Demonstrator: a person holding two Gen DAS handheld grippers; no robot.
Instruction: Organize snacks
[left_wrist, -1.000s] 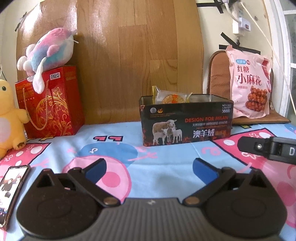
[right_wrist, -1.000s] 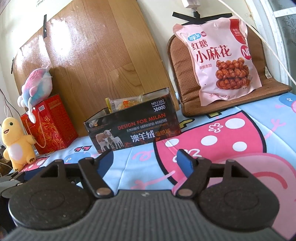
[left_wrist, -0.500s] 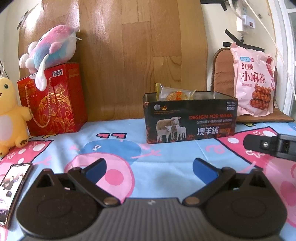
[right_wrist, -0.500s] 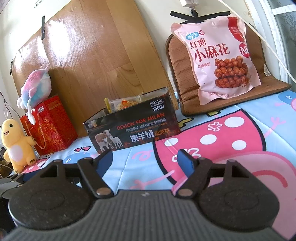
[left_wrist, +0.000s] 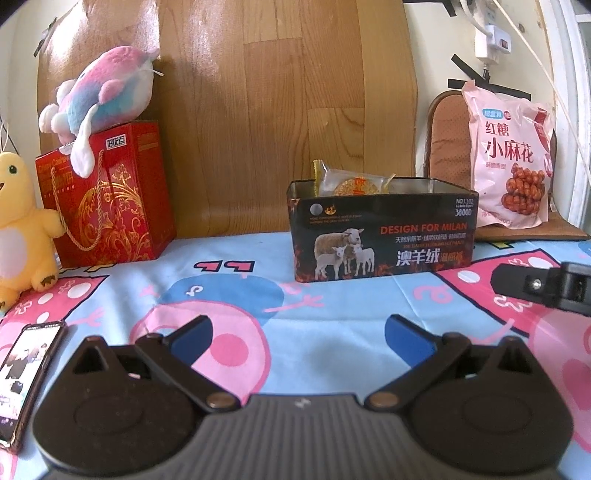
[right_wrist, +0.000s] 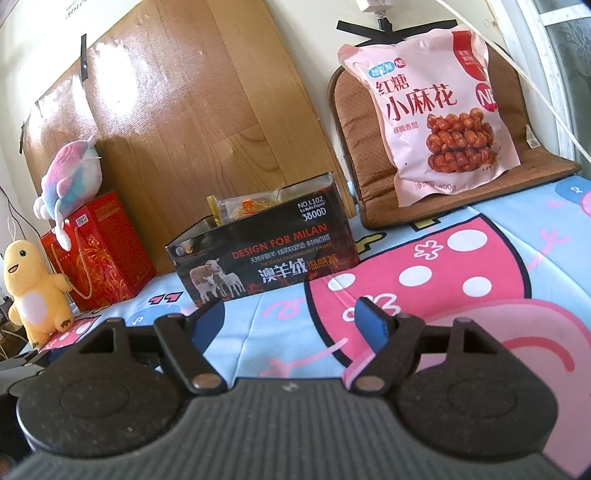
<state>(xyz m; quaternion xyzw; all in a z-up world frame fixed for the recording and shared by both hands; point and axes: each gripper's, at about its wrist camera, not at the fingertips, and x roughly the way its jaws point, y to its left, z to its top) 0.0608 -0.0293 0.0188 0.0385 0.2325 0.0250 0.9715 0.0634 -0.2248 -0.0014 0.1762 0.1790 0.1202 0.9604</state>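
Note:
A black tin box (left_wrist: 380, 229) with sheep pictures stands open on the cartoon cloth, also in the right wrist view (right_wrist: 266, 254). A wrapped mooncake (left_wrist: 351, 182) pokes above its rim, also seen in the right wrist view (right_wrist: 247, 205). A pink snack bag (left_wrist: 511, 158) leans on a brown cushion at the right, large in the right wrist view (right_wrist: 432, 107). My left gripper (left_wrist: 297, 338) is open and empty, short of the box. My right gripper (right_wrist: 291, 319) is open and empty; part of it shows in the left wrist view (left_wrist: 543, 284).
A red gift bag (left_wrist: 99, 199) with a pink-blue plush (left_wrist: 99, 96) on top stands at the back left. A yellow plush (left_wrist: 18, 225) sits beside it. A phone (left_wrist: 26, 369) lies at the left edge. A wooden board (left_wrist: 280, 110) leans against the wall behind.
Both grippers have drifted slightly back and to the left, so the box and snack bag sit a little further right in the views. Both stay open and empty.

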